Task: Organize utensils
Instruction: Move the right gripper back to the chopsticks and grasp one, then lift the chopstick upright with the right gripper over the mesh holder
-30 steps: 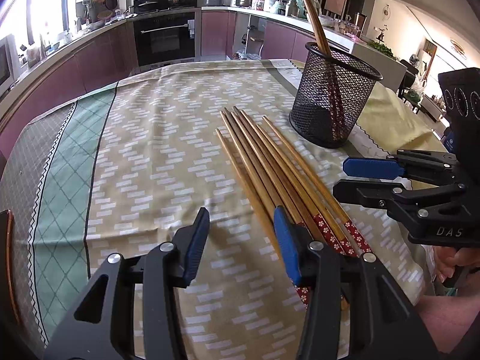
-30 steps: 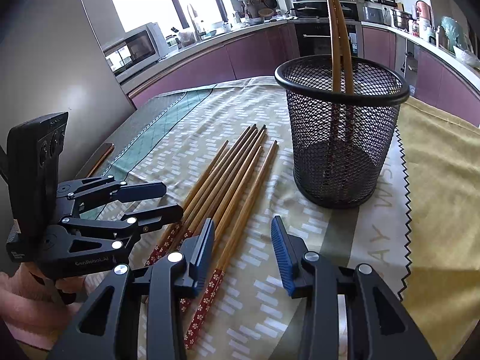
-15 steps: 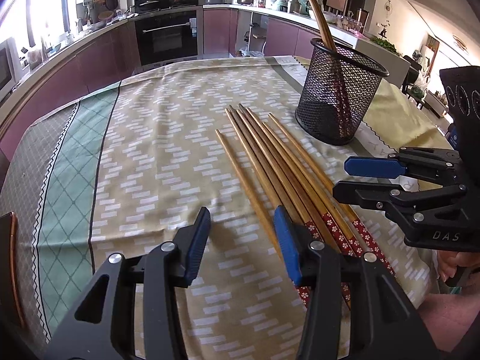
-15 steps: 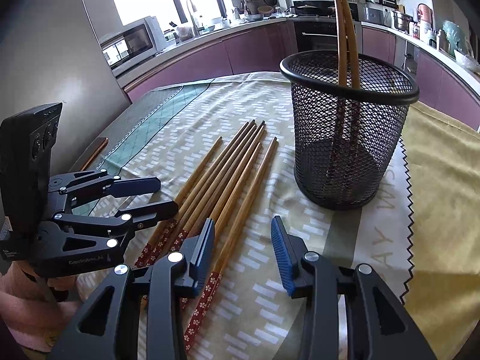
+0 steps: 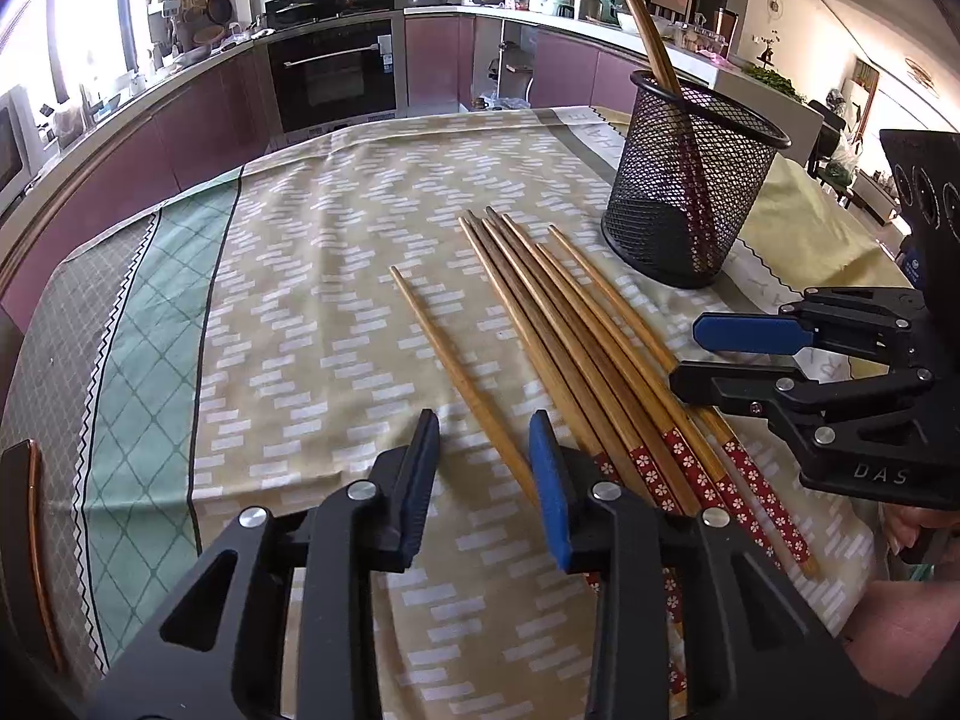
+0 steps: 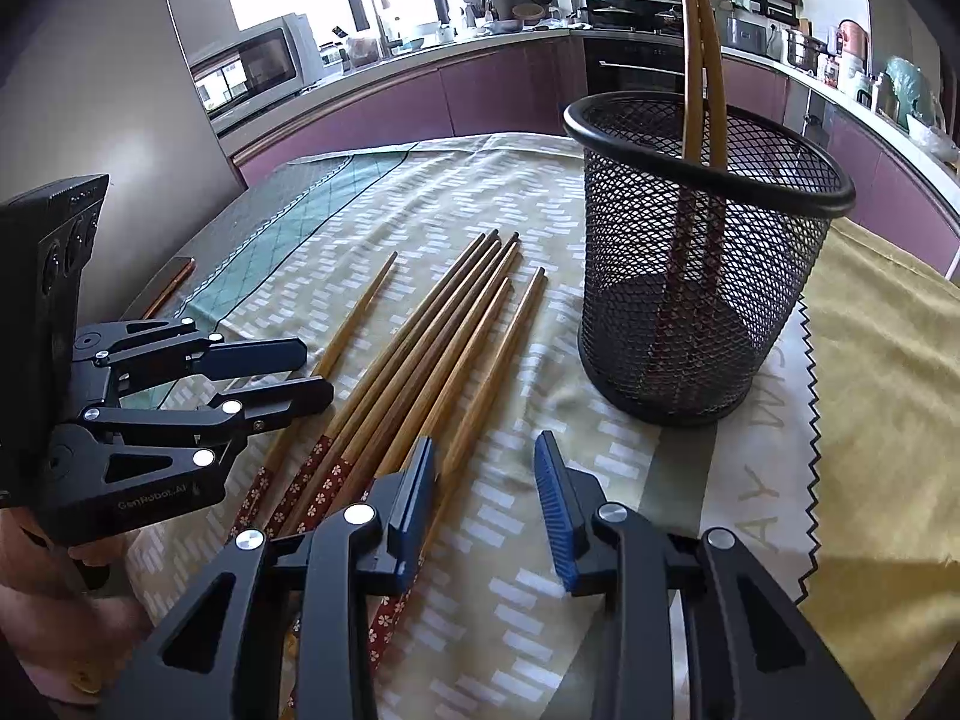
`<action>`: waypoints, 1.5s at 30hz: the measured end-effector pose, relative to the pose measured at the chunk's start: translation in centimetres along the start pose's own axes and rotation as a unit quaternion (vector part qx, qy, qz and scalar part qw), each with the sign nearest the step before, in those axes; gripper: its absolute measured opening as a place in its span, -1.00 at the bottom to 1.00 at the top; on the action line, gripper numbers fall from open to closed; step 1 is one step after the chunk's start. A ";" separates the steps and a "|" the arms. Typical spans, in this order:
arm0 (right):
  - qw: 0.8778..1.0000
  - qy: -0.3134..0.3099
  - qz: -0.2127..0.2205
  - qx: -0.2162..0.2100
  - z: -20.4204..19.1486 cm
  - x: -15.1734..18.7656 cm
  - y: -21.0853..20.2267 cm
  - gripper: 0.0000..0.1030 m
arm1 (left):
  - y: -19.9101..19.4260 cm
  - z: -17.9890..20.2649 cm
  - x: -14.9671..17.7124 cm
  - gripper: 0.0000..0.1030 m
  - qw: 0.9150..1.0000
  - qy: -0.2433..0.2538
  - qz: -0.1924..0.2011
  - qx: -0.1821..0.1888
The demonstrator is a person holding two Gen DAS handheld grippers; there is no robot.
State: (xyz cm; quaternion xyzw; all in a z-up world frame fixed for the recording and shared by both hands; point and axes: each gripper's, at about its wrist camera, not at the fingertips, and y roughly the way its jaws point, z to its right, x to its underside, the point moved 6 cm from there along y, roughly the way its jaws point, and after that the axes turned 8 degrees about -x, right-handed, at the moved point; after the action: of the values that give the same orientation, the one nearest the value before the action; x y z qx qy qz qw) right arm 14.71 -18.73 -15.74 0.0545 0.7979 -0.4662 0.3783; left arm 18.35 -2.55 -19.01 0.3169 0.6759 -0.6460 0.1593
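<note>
We see a fan of long wooden chopsticks with red flowered handle ends (image 5: 606, 354) lying flat on the desk's patterned beige and green cloth (image 5: 300, 276). Their long axes run away from both tools: the red handles lie nearest us, the thin bare tips point toward the far edge of the desk, and the tips converge. One plain wooden chopstick (image 5: 462, 384) lies apart on the left of the bundle, on the same heading, its near end running in between the fingers of the left tool (image 5: 483, 468).

That left tool has just been narrowing its jaws. They stand partly open and the pads do not press the single stick, so it grasps nothing. The rest of the bundle lies just beyond its right finger (image 5: 549, 492).

The right tool (image 6: 486, 498) has also been easing its jaws closer, and it too is released, with only bare cloth in its gap. The outermost chopstick (image 6: 492, 372) passes under its left finger (image 6: 414, 504).

Ahead and to the right of both tools stands a black wire-mesh cylinder holder (image 6: 696, 276), upright, with two chopsticks (image 6: 699, 60) standing in it, handles down, tips up and leaning on the rim.
</note>
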 end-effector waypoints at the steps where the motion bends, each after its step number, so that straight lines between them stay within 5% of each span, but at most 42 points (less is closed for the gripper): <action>1: 1.000 0.000 -0.001 0.000 0.0 -0.1 0.1 -0.37 | 0.1 0.0 -0.1 -0.41 1.000 -0.001 0.000 0.001; 23: 0.999 0.045 0.010 -0.009 0.9 -1.0 0.8 -0.88 | 0.1 -1.3 -0.2 -0.71 0.999 -0.041 0.000 0.009; 32: 0.998 0.040 0.028 -0.040 0.4 -0.8 -0.7 -0.89 | -0.7 -1.7 0.2 -0.86 0.998 -0.056 0.004 0.012; 45: 0.999 0.008 -0.011 -0.043 -0.5 -0.3 0.3 -0.84 | -2.2 0.7 0.9 -0.89 0.998 -0.013 0.014 0.053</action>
State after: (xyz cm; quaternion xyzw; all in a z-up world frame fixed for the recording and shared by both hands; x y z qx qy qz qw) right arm 14.71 -18.08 -15.60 0.0334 0.8206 -0.4353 0.3688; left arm 16.12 -3.00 -17.93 0.3257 0.6343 -0.6825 0.1602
